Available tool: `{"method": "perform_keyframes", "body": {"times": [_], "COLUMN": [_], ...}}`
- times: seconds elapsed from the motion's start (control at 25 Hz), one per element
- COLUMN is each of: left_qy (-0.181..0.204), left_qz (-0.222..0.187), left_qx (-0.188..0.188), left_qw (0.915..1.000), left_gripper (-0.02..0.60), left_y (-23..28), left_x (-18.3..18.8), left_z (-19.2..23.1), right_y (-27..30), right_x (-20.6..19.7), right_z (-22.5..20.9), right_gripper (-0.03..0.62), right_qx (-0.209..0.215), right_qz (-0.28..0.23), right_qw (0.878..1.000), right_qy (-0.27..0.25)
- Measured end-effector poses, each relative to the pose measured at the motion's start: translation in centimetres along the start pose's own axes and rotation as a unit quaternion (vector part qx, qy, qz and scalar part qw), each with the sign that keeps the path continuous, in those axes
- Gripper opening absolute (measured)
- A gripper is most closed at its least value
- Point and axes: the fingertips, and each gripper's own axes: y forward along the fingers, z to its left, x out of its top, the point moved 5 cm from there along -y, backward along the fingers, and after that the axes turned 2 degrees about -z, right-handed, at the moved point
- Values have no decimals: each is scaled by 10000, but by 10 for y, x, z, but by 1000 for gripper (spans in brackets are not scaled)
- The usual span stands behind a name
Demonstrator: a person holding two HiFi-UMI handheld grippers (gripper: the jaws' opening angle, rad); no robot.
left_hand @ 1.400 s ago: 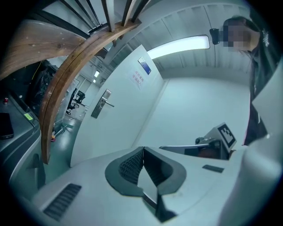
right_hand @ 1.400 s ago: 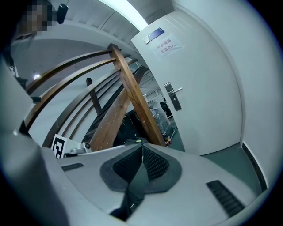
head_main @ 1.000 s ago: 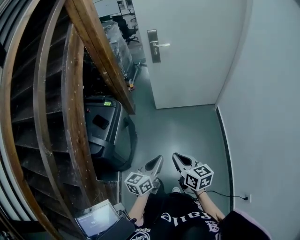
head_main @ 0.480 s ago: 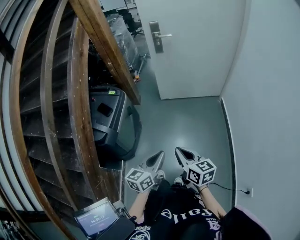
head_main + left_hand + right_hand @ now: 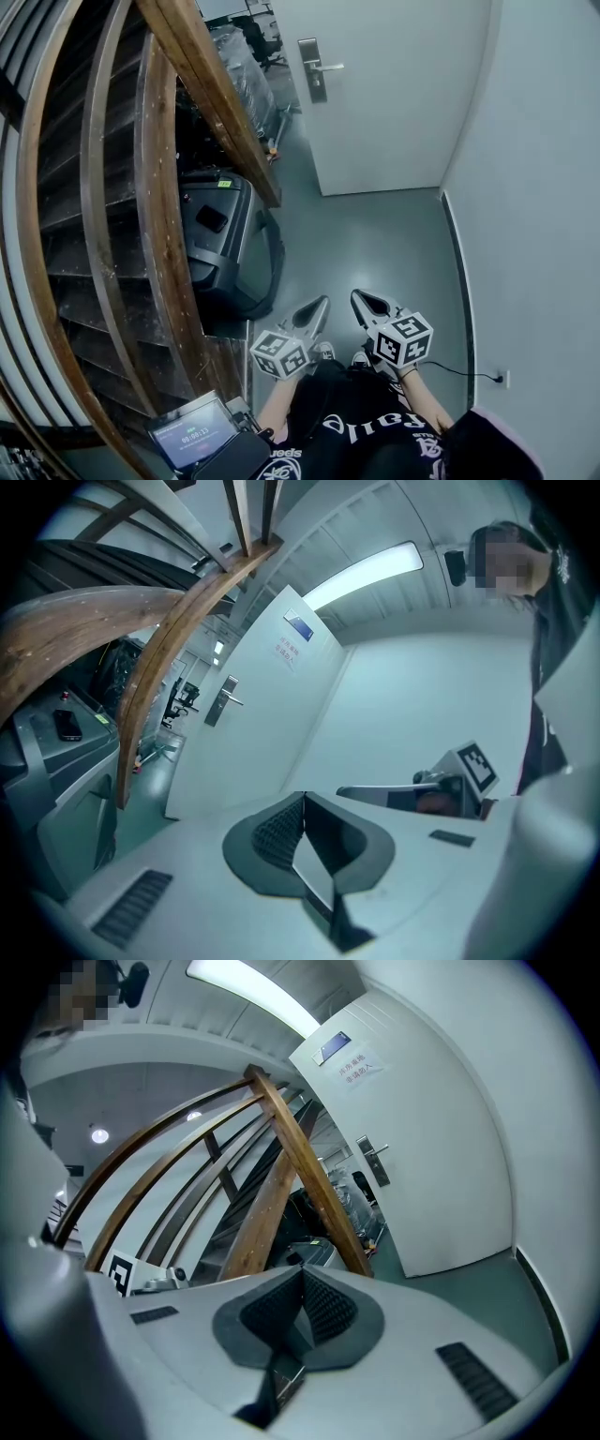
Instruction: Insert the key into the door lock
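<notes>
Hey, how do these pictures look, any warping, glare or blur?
Head view: sharp and evenly lit, though the wall bows from the wide lens. Left gripper view: strong fisheye, dark corners, ceiling light blown out. Right gripper view: same curving; the door is sharp.

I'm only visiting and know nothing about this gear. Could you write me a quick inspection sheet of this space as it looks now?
Surface: grey floor, bare between the person and the door.
Job's things: white door with a lock plate and lever handle; key: nothing seen.
Clutter: dark grey case beside the stairs; a lit screen near the person.
Grippers: left gripper and right gripper, jaws together on both, nothing between them, held low and well short of the door.
Cables: thin dark cable running to a wall socket.
Surroundings: wooden staircase on the left, plain wall on the right.
</notes>
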Motion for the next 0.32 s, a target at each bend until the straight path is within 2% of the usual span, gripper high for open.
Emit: {"method": "perform_keyframes", "body": {"times": [0.32], "left_qy": [65], "left_qz": [-116], "left_qx": [-13], "left_qw": [9999], "left_gripper": [5], "left_y": [0], "left_x": [24], "left_z": [23], "right_y": [24], "right_x": [12], "right_z": [13], "right_gripper": [18], "right_qx": [19], "right_qz": [-20], "right_qw": [10000], "right_qy": [-93]}}
